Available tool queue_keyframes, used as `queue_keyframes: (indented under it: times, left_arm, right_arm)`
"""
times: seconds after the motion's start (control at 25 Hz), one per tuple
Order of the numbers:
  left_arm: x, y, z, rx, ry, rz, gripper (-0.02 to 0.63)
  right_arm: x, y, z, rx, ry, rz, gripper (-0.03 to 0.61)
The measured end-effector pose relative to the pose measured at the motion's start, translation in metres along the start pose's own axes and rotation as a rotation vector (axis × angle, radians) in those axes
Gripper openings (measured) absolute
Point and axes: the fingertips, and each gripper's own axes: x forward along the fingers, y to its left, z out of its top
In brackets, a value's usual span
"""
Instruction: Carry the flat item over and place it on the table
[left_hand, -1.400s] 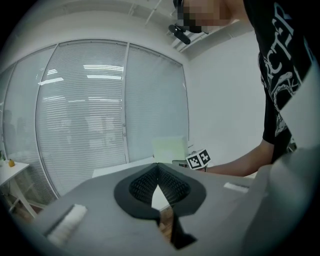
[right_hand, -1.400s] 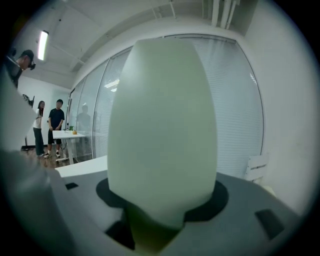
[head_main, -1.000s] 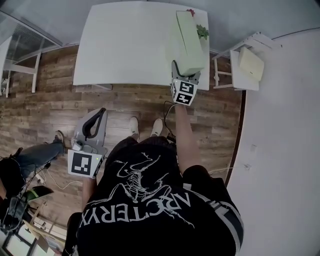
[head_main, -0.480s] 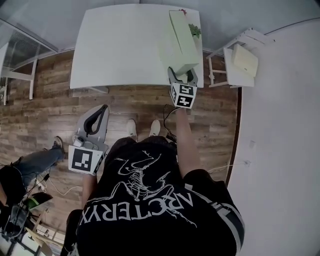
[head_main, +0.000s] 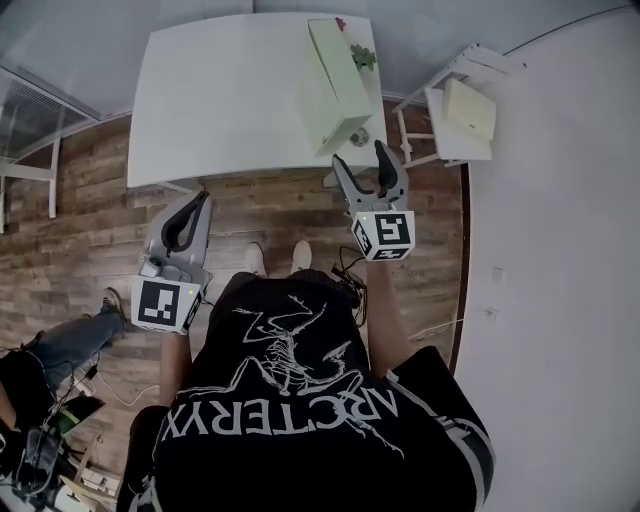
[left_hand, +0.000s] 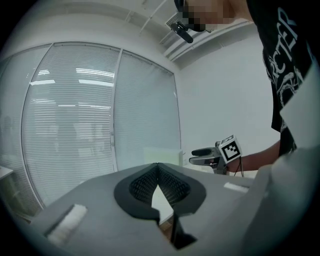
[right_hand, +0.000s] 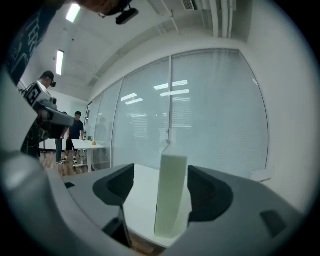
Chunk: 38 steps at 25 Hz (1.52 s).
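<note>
At lower left, your left gripper (head_main: 198, 200) was clenched on nothing. Above centre, your right gripper (head_main: 358, 155) gaped wide and empty, just short of the slab (head_main: 335, 85), which stood on edge at the table's (head_main: 220, 90) near right corner. Any move there had to run straight, or a pad might have tipped it.

flat box (head_main: 335, 85): pale green, plain | table (head_main: 210, 100): white | floor (head_main: 90, 220): brown wood planks | left gripper (head_main: 196, 200), right gripper (head_main: 358, 155): grey bodies, black pads, black-and-white square markers | shirt (head_main: 290, 400): black, white print and lettering
</note>
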Motion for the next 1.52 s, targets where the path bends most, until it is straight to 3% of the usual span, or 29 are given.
queue_keyframes:
  times: [0.16, 0.32, 0.44, 0.56, 0.68, 0.88, 1.0, 1.16, 1.32, 1.52]
  left_arm:
    - [0.009, 0.0, 0.027, 0.042, -0.063, -0.005, 0.006]
    - [0.012, 0.0, 0.05, 0.07, -0.106, -0.024, 0.006]
    - [0.013, 0.003, 0.067, 0.08, -0.133, -0.019, 0.006]
    - [0.014, 0.003, 0.08, 0.09, -0.164, -0.017, 0.006]
    - [0.015, 0.001, 0.086, 0.114, -0.175, -0.015, 0.006]
    - [0.016, -0.004, 0.079, 0.146, -0.128, -0.015, 0.005]
    - [0.016, -0.007, 0.079, 0.103, -0.145, -0.037, 0.005]
    - [0.014, -0.012, 0.076, 0.07, -0.157, -0.063, 0.005]
    - [0.011, -0.02, 0.081, 0.106, -0.184, -0.096, 0.005]
    - [0.011, -0.016, 0.077, 0.115, -0.158, -0.061, 0.006]
  right_arm:
    - [-0.025, 0.006, 0.061, -0.036, -0.121, 0.019, 0.321]
    - [-0.039, 0.011, 0.098, -0.043, -0.149, 0.035, 0.304]
    - [-0.049, 0.01, 0.114, -0.047, -0.15, 0.019, 0.151]
    - [-0.06, 0.013, 0.126, 0.017, -0.184, 0.046, 0.054]
    - [-0.065, 0.019, 0.133, 0.05, -0.209, 0.077, 0.042]
    - [-0.065, 0.037, 0.143, -0.008, -0.242, 0.122, 0.043]
    - [-0.063, 0.048, 0.144, -0.025, -0.226, 0.156, 0.044]
    - [-0.061, 0.055, 0.142, -0.03, -0.216, 0.157, 0.043]
    - [-0.064, 0.056, 0.145, -0.047, -0.221, 0.147, 0.025]
    - [-0.065, 0.054, 0.146, -0.077, -0.204, 0.137, 0.023]
